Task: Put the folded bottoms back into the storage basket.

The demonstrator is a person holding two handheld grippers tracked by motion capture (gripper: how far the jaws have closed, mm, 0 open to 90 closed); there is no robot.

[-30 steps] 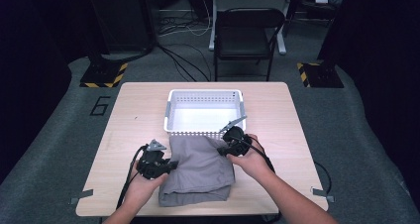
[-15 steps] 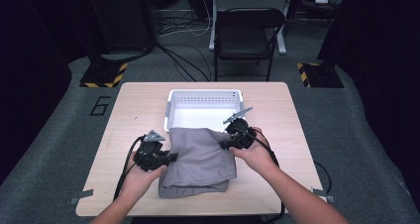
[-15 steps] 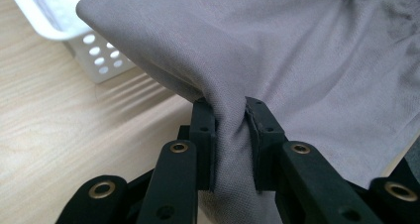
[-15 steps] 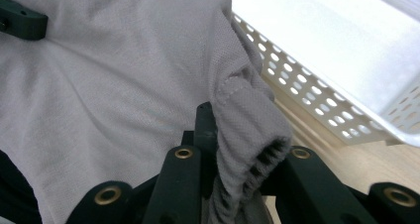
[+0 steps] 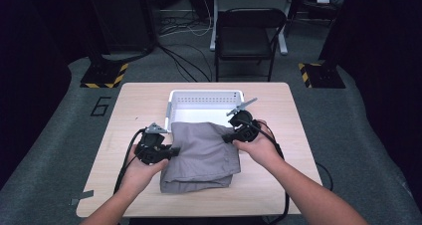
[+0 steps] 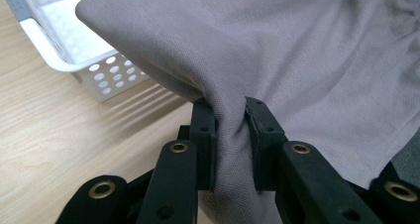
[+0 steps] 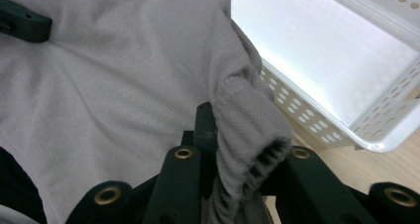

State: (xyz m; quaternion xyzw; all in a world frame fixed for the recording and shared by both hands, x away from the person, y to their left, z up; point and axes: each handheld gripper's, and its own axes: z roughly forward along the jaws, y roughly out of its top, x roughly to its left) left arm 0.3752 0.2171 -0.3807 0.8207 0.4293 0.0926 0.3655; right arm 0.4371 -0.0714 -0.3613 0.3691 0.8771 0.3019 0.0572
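High view: a wooden bench [image 5: 124, 110] carries a white perforated basket [image 5: 199, 96] at its far middle, and a folded grey cloth [image 5: 201, 153] lies in front of it, its far edge overlapping the basket's near rim. The left gripper [image 5: 171, 149] clamps the cloth's left edge and the right gripper [image 5: 227, 137] clamps its right edge near the basket's front corner; both forearms come in from the bottom, and a cable trails from each gripper. The near part of the cloth rests on the bench, while the far part is held raised between the two grippers. Behind the bench a black folding chair [image 5: 247, 33] stands on grey carpet. Left gripper view: the two black jaws are pinched tight on a gathered fold of the cloth [image 6: 277, 50], which spreads upward and to the right; the left gripper [image 6: 230, 120] has the fabric bunched between its pads. The basket [image 6: 64, 60] sits at upper left, on the bench [image 6: 59, 149]. Right gripper view: the right gripper [image 7: 242, 149] holds a thick, hemmed bundle of the cloth [image 7: 114, 85] between its jaws; the basket [image 7: 346, 50] lies to the right, just beside the held edge, its white floor bare.
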